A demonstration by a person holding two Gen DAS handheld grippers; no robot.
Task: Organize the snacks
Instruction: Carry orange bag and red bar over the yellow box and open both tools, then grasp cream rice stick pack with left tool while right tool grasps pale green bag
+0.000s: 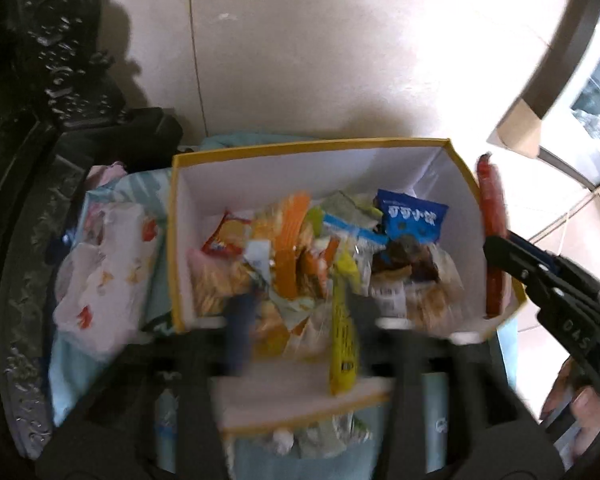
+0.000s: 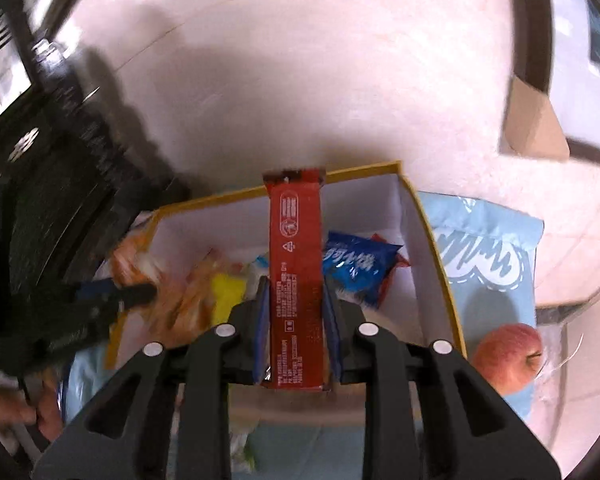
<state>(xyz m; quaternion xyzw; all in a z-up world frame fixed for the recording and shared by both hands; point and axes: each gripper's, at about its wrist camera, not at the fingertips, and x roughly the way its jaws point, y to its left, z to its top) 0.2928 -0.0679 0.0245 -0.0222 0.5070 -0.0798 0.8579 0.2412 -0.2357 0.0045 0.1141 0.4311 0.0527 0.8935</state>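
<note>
A yellow-rimmed white box point(image 1: 308, 146) holds several snack packets, among them a blue packet point(image 1: 414, 216) and orange ones. My left gripper point(image 1: 296, 300) hangs blurred over the box's near side, jaws apart, with a yellow packet point(image 1: 342, 344) between them; grip unclear. My right gripper point(image 2: 294, 292) is shut on a long red snack stick point(image 2: 296, 248), held over the box point(image 2: 432, 240). In the left wrist view that gripper point(image 1: 496, 248) holds the red stick point(image 1: 492, 208) at the box's right wall.
The box sits on a light blue cloth point(image 2: 492, 248). A red apple point(image 2: 508, 356) lies right of it. White patterned bags point(image 1: 104, 264) lie left. Dark carved furniture point(image 1: 40, 120) stands at far left. A cardboard box point(image 2: 532, 120) sits on the tiled floor.
</note>
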